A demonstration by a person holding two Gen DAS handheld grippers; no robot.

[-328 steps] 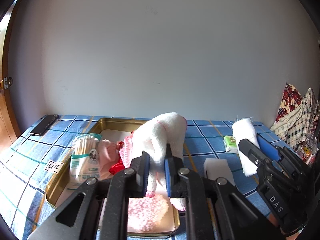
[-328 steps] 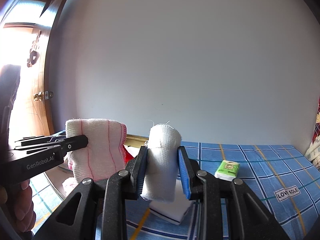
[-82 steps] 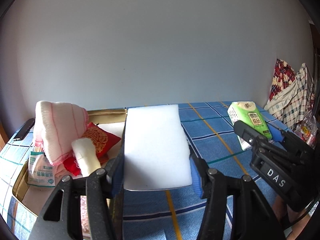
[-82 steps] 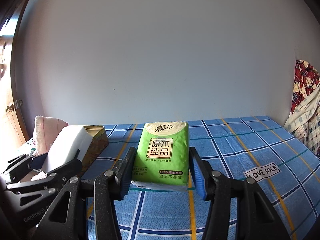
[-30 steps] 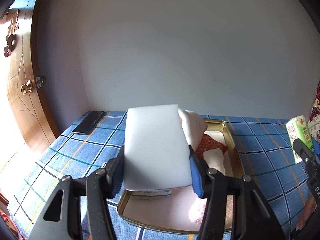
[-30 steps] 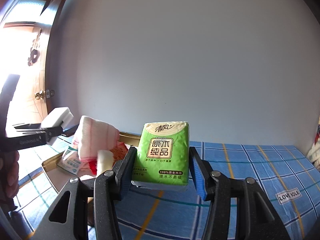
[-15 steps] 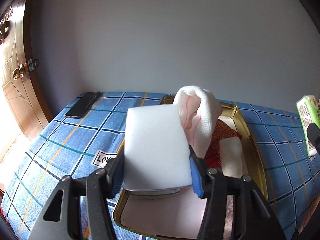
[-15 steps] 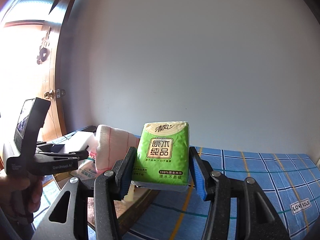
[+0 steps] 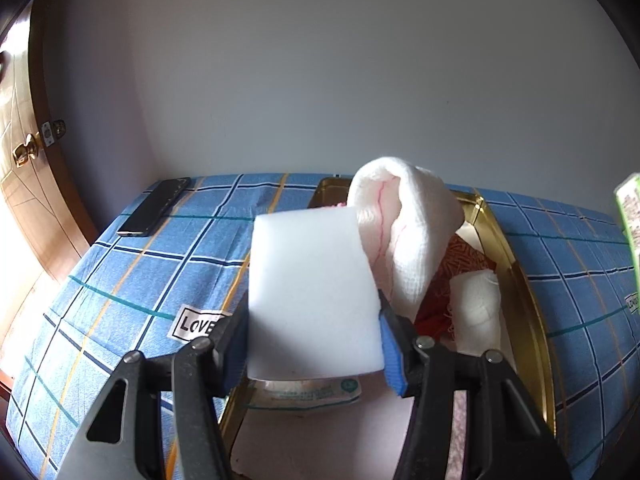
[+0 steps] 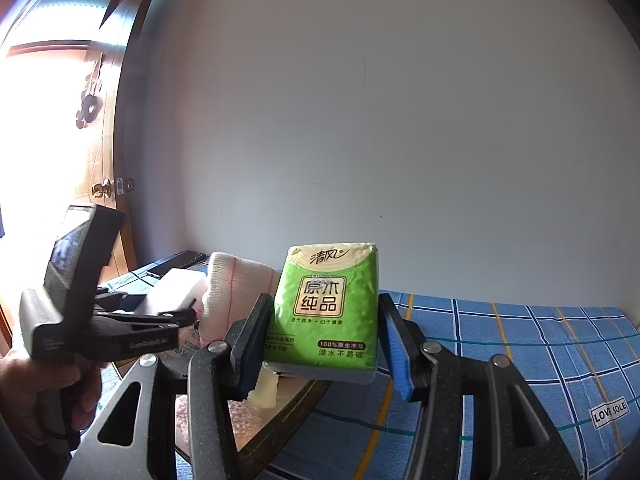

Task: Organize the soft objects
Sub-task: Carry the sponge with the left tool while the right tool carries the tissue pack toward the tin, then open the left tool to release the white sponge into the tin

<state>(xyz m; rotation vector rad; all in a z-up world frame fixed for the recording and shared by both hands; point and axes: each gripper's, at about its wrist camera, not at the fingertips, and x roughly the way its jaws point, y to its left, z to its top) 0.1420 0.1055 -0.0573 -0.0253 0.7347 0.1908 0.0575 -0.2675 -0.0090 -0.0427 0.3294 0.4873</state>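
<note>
- Gold-coloured rectangular metal tray (image 9: 516, 264) lies on the blue checked cloth (image 9: 132, 280); in it are a rolled white towel with pink stripes (image 9: 404, 232), a red patterned cushion (image 9: 460, 264), a small white gauze roll (image 9: 478, 312) and a plastic packet with green print (image 9: 308, 394).
- One black phone (image 9: 156, 206) lies on the cloth by the wall, well apart from the tray.
- Brown wooden door with a brass knob (image 9: 24, 152) stands at the left.
- One left gripper (image 9: 314, 344) points down over the tray's near end, its pads pressed on a white rectangular foam sponge (image 9: 312, 292); the sponge hides part of the towel and packet.
- One right gripper (image 10: 326, 354) is nearly level beside the tray, pinching an upright green tissue pack (image 10: 328, 304).
- From the right wrist view, a hand (image 10: 52, 392) grasps the left gripper's handle.
</note>
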